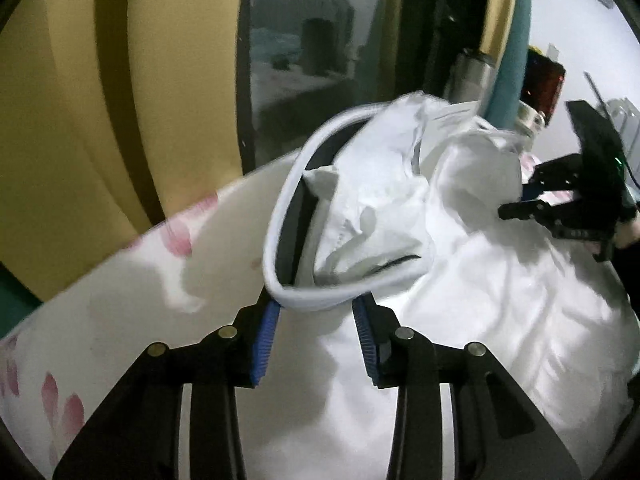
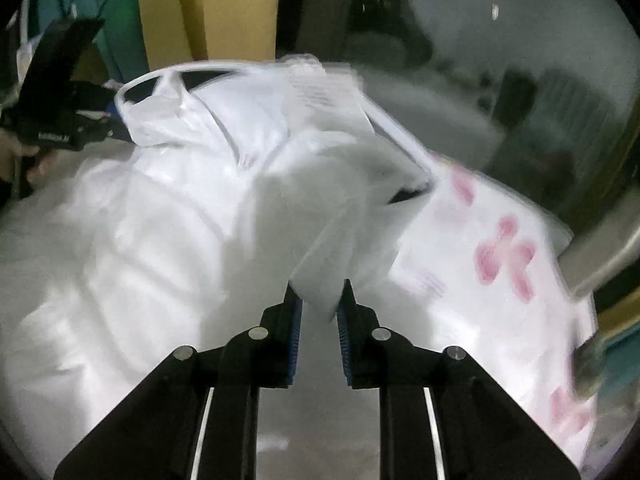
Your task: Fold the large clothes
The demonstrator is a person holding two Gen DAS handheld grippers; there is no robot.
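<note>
**White shirt lifted over bed, both claws on it**

White shirt (image 1: 460,280) is bunched up over a bed sheet (image 1: 100,320) w/ pink flower print. Left claw (image 1: 316,312) sits at the ribbed neckline (image 1: 280,216); its blue pads (image 1: 264,344) are part-way apart w/ the collar band between them, grip looks loose, can't tell if pinched. Right claw (image 2: 318,300) is narrow, fabric edge caught between the pads. From the left cam, right claw (image 1: 560,216) shows at the shirt's far side. Yellow curtain (image 1: 80,100) and dark window (image 1: 296,60) behind. Right cam blurry.
</note>
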